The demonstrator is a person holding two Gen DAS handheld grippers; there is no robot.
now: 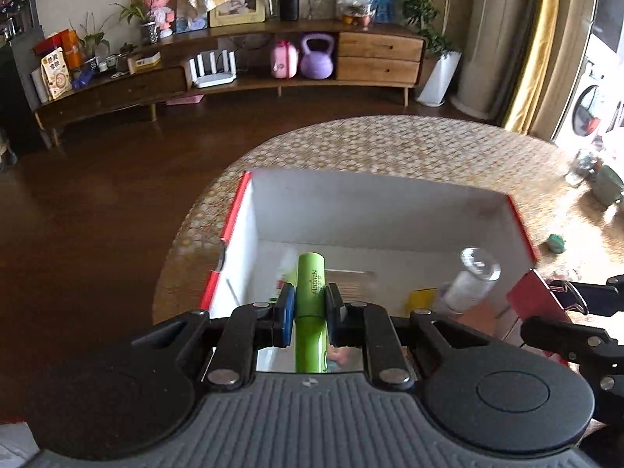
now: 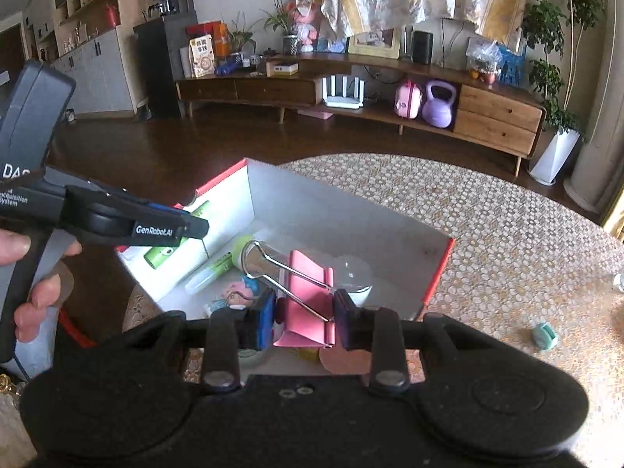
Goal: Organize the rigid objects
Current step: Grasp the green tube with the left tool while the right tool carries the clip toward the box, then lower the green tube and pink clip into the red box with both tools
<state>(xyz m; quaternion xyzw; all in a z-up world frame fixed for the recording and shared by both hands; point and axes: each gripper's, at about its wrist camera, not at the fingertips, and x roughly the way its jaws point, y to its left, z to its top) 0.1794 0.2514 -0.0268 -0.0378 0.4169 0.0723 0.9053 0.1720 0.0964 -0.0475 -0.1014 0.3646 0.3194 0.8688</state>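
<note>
Round patterned table (image 1: 390, 144) bearing a red-edged white box (image 1: 351, 210).
Over the box, the left gripper (image 1: 309, 304) clamps a green tube (image 1: 310, 292); the right gripper (image 2: 302, 314), above its near side, grips a pink binder clip (image 2: 308, 292). A clear bottle (image 1: 474, 279) lies inside.

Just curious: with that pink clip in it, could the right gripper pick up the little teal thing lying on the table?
Probably not yet. The right gripper is shut on the pink clip, so its jaws are full. The teal thing lies in the open on the table.
</note>
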